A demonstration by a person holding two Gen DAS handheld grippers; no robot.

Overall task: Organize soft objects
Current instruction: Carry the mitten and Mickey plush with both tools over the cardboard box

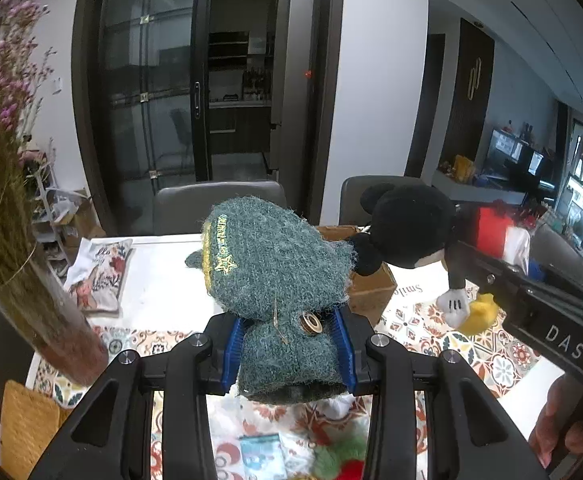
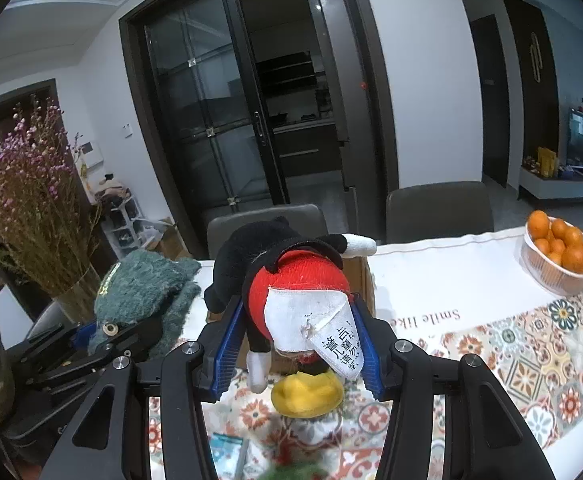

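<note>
Far left of the left wrist view: tall glass vase of dried purple flowers (image 1: 7,184). Centre frame: left gripper (image 1: 289,354) clamped on fuzzy teal knitted hat (image 1: 275,268), held above patterned tablecloth (image 1: 503,360). Behind, brown cardboard box (image 1: 373,290). Centre of right wrist view: right gripper (image 2: 297,346) clamped on black-and-red plush mouse toy (image 2: 291,284). Far right: white bowl of oranges (image 2: 557,254).

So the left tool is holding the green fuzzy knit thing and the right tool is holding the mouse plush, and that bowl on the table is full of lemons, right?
Not lemons. The right wrist view shows the bowl holds oranges. The rest stands: the left tool is shut on the green knit item, and the right tool is shut on the mouse plush.
</note>
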